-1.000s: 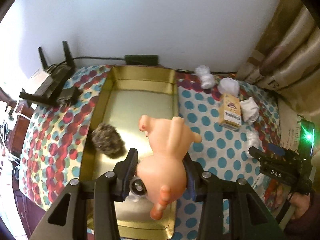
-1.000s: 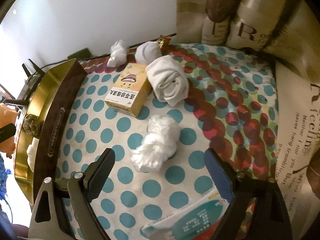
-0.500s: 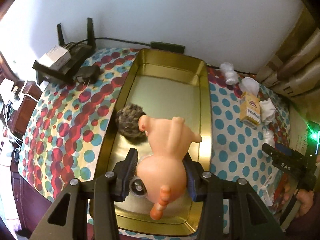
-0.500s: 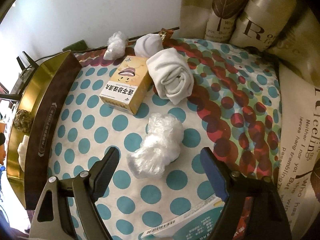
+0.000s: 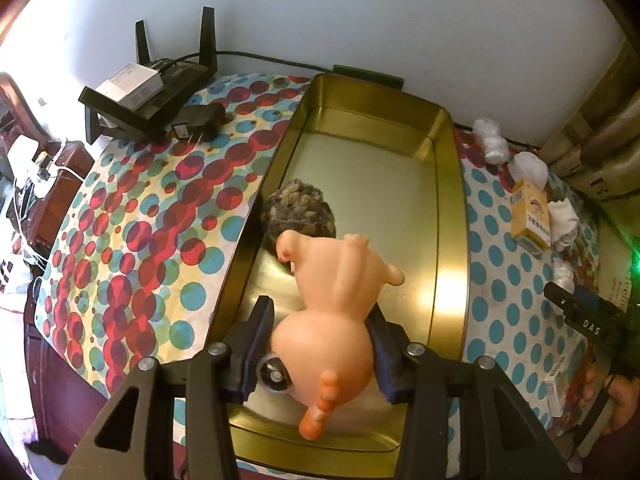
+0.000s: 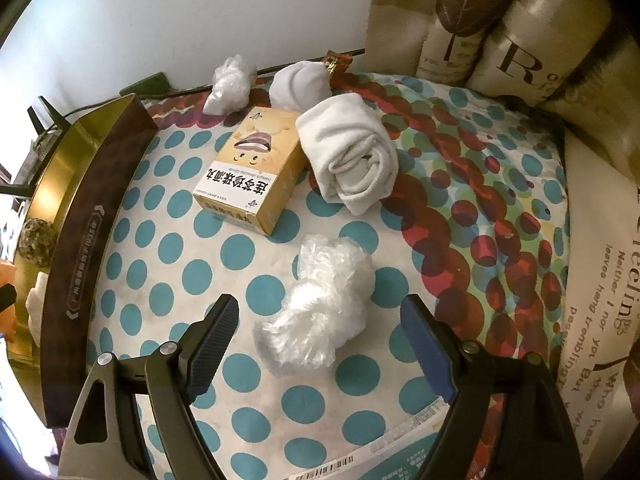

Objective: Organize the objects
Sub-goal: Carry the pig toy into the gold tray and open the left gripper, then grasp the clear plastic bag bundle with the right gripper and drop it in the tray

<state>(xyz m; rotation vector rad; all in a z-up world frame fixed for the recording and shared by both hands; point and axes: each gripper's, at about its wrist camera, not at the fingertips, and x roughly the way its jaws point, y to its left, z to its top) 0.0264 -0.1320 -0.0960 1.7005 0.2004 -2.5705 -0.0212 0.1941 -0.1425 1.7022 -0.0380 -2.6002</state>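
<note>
Left wrist view first: the left gripper [image 5: 320,354] hangs over the near end of the gold tin tray [image 5: 454,240], and its fingers [image 5: 256,340] press on the round rump of a pink rubber pig toy [image 5: 332,308]. The jaws are just easing apart, yet the pads touch both flanks, so the pig is in the grip. It points head-first and down into the tray, which I read as a drop-off pose: the tray looks like the collecting bin for this tidy-up. Right ahead of the pig's snout, against the tray's left wall, sits a woolly grey-brown ball [image 5: 300,210], already inside. A small round metal piece [image 5: 274,374] shows beside the left finger; what it is, I cannot tell.

Over to the right wrist view: the right gripper [image 6: 316,346] stands with its fingers [image 6: 212,336] spread wide and holding nothing. A crumpled clear plastic bag [image 6: 320,312] lies on the spotted desk cloth [image 6: 460,184], to the right of the tray, in the gap just ahead of the fingertips, touching neither. That looks like a lined-up next pick. Farther from the tray's right wall lie a yellow carton [image 6: 252,168] and a rolled white towel [image 6: 352,160].
</note>
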